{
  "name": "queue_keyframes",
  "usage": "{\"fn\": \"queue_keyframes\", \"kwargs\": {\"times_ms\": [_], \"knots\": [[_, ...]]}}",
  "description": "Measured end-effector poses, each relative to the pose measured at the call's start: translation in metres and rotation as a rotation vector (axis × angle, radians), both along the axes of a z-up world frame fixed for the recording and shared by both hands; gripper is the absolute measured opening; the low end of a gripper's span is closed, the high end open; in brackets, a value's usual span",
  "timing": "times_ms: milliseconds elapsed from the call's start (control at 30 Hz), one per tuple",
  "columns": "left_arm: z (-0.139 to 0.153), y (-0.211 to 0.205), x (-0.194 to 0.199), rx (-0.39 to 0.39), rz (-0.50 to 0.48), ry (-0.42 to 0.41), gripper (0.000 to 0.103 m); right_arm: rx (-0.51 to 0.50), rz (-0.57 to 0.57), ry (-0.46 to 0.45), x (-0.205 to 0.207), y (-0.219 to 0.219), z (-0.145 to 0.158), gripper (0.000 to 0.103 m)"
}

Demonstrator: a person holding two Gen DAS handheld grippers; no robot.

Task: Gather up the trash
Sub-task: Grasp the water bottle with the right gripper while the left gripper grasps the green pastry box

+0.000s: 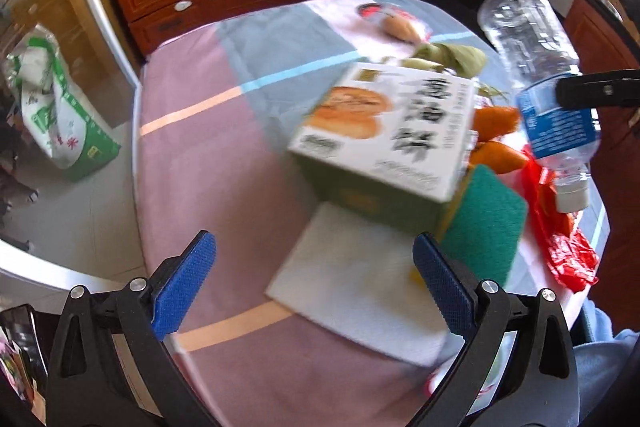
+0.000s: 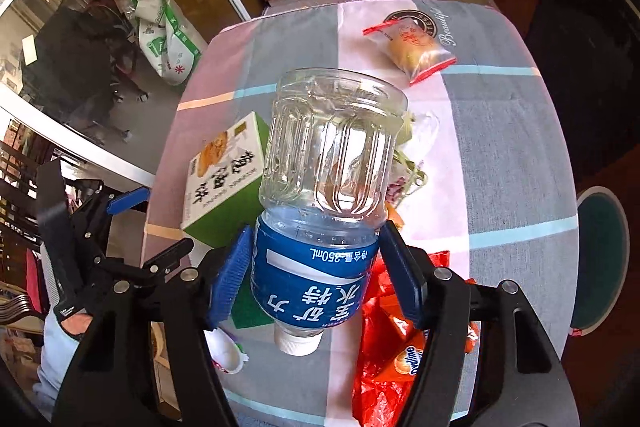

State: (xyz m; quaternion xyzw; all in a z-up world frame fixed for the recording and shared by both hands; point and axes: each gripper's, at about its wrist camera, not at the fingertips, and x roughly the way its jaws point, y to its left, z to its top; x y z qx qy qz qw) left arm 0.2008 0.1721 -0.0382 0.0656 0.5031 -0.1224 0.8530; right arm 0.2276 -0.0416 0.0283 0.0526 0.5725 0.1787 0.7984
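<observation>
Patchwork tablecloth (image 2: pixel 500 147) with box (image 2: pixel 224 179), red wrapper (image 2: pixel 384 359); right hand-held gripper (image 2: pixel 316 279) clamped on bottle (image 2: pixel 328 163); left hand-held gripper (image 1: pixel 314 283) apart.

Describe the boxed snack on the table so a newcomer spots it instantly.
On the patchwork tablecloth, find the green-sided box resting partly on a white napkin. Unlike the sponge beside it, its white lid shows a golden pastry and large black characters.
</observation>
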Motion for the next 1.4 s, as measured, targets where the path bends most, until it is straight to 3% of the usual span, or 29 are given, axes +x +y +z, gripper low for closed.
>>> {"fn": "queue_keyframes", "kwargs": {"times_ms": [167,267,433,567,833,867,933,967,1133,1233,1400], "knots": [[-0.009,0.047,0.015,-0.048,0.094,0.011,0.099,0.009,0.093,-0.008,-0.002,0.046,0.014,0.062],[-0.017,0.055,0.025,-0.073,0.098,0.023,0.099,-0.029,0.143,-0.010,-0.005,0.073,0.010,0.062],[-0.021,0.036,0.035,-0.079,-0.030,0.006,0.099,-0.135,0.078,-0.009,0.011,0.062,-0.010,0.062],[-0.027,0.016,0.052,-0.087,-0.131,0.012,0.099,-0.157,0.026,0.010,0.026,0.045,-0.021,0.062],[-0.037,-0.019,0.077,-0.271,-0.319,0.091,0.097,-0.111,-0.024,0.038,0.043,0.025,-0.032,0.062],[-0.035,-0.026,0.075,-0.285,-0.345,0.092,0.094,-0.102,-0.031,0.044,0.045,0.023,-0.034,0.062],[-0.034,-0.043,0.068,-0.300,-0.388,0.101,0.072,-0.075,-0.047,0.057,0.047,0.018,-0.036,0.062],[-0.033,-0.050,0.065,-0.306,-0.402,0.106,0.068,-0.064,-0.054,0.062,0.048,0.016,-0.038,0.062],[-0.029,-0.059,0.045,-0.357,-0.412,0.132,0.009,-0.012,-0.090,0.084,0.047,0.002,-0.045,0.062],[-0.027,-0.059,0.037,-0.358,-0.363,0.132,0.008,0.001,-0.073,0.081,0.043,0.002,-0.047,0.062],[-0.016,-0.059,0.030,-0.323,-0.199,0.130,0.003,0.012,-0.049,0.048,0.033,0.009,-0.043,0.061]]}}
